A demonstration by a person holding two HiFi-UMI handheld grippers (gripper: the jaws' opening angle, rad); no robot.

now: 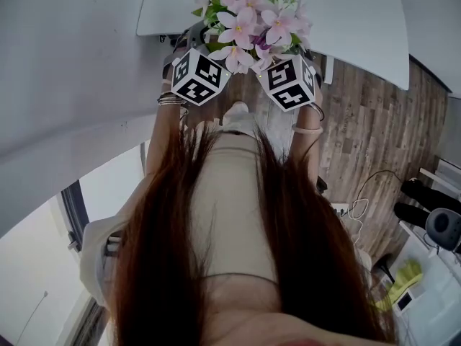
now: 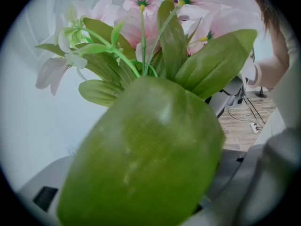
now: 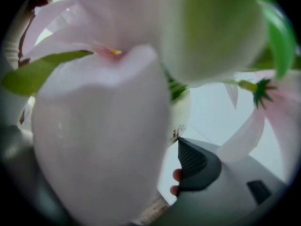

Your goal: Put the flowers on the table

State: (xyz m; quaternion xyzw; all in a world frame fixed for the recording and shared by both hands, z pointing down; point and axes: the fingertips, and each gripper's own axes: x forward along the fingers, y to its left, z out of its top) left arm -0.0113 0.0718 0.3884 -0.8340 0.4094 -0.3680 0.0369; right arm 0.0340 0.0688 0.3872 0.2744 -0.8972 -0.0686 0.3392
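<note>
A bunch of pink flowers (image 1: 248, 16) with green leaves is held up in front of me, at the near edge of the white table (image 1: 346, 20). It sits between the left gripper's marker cube (image 1: 198, 76) and the right gripper's marker cube (image 1: 288, 81), and the blooms hide both sets of jaws. In the left gripper view a big green leaf (image 2: 146, 159) fills the space between the jaws. A pink petal (image 3: 99, 140) blocks most of the right gripper view. Beside it one dark finger pad (image 3: 197, 166) lies next to a white pot (image 3: 181, 119).
Below the flowers lies wooden floor (image 1: 374, 128) with a cable and power strip (image 1: 353, 211). Dark equipment (image 1: 432, 211) and a yellow-green object (image 1: 403, 276) stand at the right. A white wall (image 1: 65, 63) runs along the left.
</note>
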